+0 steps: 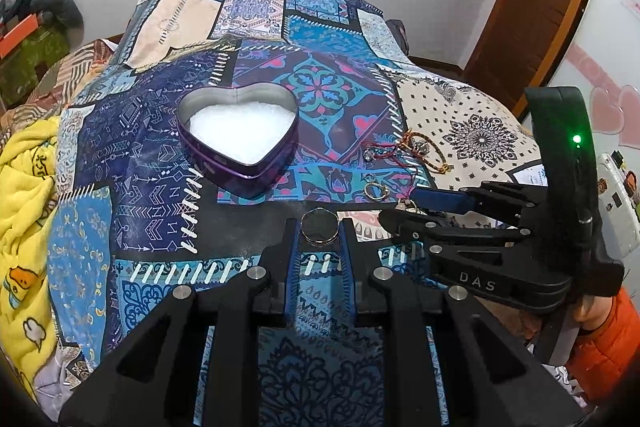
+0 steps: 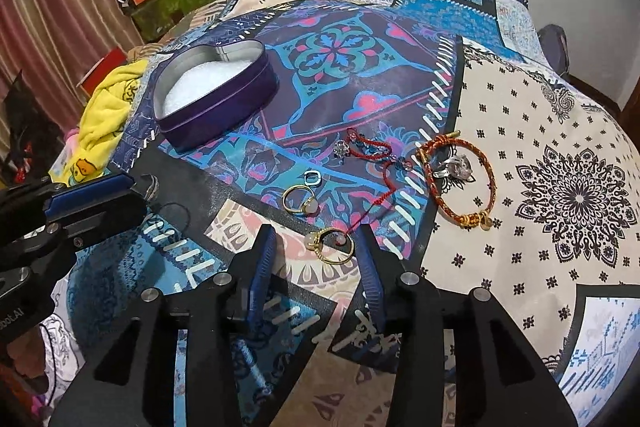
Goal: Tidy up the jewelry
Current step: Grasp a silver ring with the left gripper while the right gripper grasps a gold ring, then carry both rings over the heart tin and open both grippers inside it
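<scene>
Black plastic on both tools, tilted steeply down over the patchwork cloth point(image 1: 152, 187). Left gripper point(image 1: 320, 231): narrow, pads pressed on either side of a silver ring point(image 1: 320, 241), nearer the camera than the heart-shaped tin point(image 1: 236, 175), ring's opening facing up toward the lens. Right gripper point(image 2: 316, 233): moderately wide, straddling a gold ring point(image 2: 336, 260) without touching it, well right of the tin and nearer. Lies flat on the cloth, pale stone turned toward the left-hand finger. Reaches in from the right in the left wrist view, pointing across toward the tin.
</scene>
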Demonstrator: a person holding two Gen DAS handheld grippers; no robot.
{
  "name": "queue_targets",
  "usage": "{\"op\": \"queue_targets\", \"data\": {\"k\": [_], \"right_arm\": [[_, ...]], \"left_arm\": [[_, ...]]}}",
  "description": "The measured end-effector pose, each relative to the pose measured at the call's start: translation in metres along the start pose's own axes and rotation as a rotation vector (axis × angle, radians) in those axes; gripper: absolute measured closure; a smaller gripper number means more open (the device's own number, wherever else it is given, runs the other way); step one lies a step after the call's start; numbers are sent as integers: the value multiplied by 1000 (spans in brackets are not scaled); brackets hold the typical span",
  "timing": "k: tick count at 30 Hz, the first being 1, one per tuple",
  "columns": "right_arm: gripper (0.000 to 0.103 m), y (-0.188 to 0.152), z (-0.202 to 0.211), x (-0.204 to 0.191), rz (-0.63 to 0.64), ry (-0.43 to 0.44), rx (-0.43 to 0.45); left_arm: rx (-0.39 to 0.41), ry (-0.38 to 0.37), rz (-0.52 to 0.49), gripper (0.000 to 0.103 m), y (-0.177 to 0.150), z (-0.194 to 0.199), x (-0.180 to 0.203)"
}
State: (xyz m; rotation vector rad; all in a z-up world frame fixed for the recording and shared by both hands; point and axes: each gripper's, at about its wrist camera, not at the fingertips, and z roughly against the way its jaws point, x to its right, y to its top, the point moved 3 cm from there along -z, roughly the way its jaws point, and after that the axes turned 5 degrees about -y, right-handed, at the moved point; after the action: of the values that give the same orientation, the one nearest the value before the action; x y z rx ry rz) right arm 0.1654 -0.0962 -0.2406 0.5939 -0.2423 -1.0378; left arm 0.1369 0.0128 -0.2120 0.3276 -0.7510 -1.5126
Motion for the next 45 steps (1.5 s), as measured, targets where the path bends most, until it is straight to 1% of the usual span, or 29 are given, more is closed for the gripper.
{"op": "queue_targets", "data": {"k": [1,2,3,9,12,22,29,38,45], "right_arm": [[68,0,0,1,-3,-5,4],[76,0,0,3,-6,-17,9],[79,-1,0,3,-8,-17,9],[79,-2,5,2,-12,-8,15],[79,-1,15,-1,-12,1,31],[79,19,53,-10,-14,15,139],[79,40,69,-21,6,22,210],[79,69,68,-33,14,57,271],[79,89,55,-42,26,84,285]], "left_arm": [[-1,-1,2,85,0,-1,-1],[-1,-1,3,85,0,-1,-1],[0,-1,3,85,0,-1,-1],[16,3,3,85,2,4,-2],[27,3,5,85,3,9,-1],[93,19,2,85,13,34,-3],[149,36,-5,85,28,49,-8],[203,63,-13,85,48,57,-23],[207,70,6,85,59,45,-42]]}}
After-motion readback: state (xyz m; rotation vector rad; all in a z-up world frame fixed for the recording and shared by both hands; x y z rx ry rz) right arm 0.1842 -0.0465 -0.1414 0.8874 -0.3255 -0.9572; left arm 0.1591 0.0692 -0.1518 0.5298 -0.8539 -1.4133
